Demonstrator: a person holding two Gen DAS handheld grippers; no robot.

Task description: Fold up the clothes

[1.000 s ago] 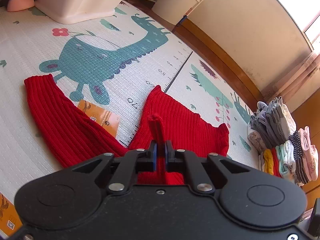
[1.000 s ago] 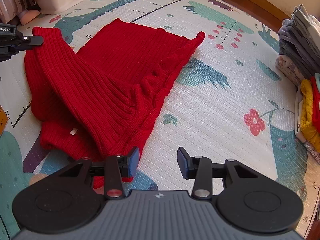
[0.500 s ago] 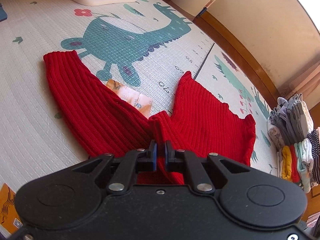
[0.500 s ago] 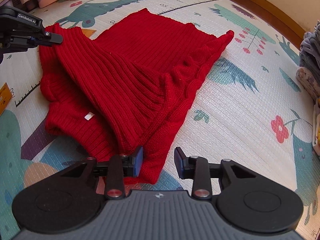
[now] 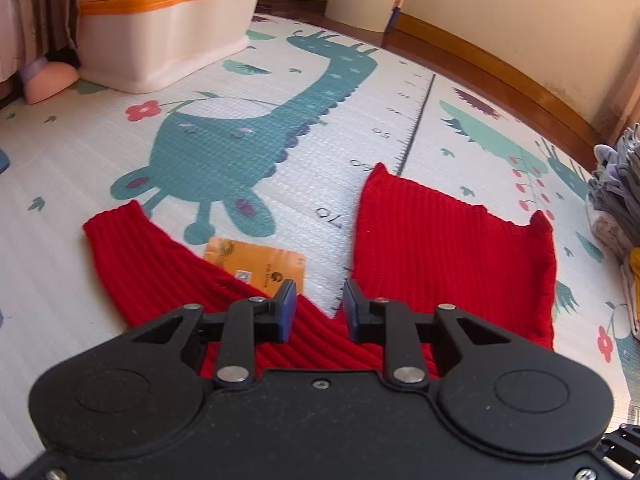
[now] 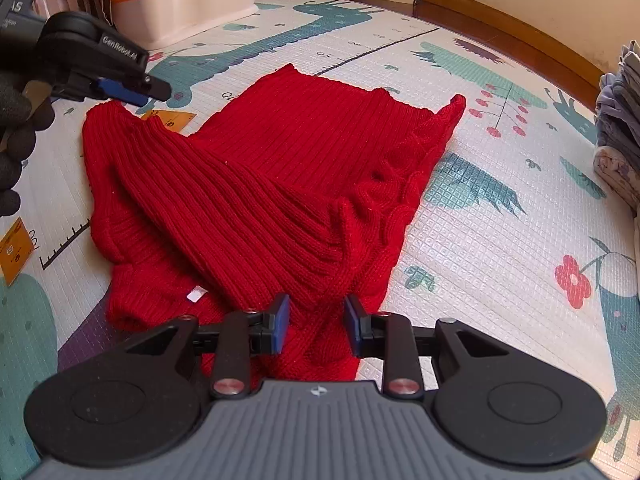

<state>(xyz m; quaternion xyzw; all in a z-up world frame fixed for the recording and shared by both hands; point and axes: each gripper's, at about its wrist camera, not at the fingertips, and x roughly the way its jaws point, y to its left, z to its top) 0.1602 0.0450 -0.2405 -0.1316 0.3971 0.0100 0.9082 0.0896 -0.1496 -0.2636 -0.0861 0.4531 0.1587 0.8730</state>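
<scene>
Red ribbed-knit sweater [image 6: 280,184] lies on the embossed foam play mat [image 6: 480,240], one sleeve folded diagonally across the body. My left hand-held gripper [image 5: 320,304] and right hand-held gripper [image 6: 316,322] both stand open, holding nothing.

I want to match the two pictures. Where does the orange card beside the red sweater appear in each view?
Left wrist view: the orange card lies at centre, just beyond the left gripper, partly under the red sweater sleeve.
Right wrist view: only a corner of it shows at upper left, behind the sleeve.
Shared landmark: the white and orange plastic tub at the mat's far edge.
</scene>
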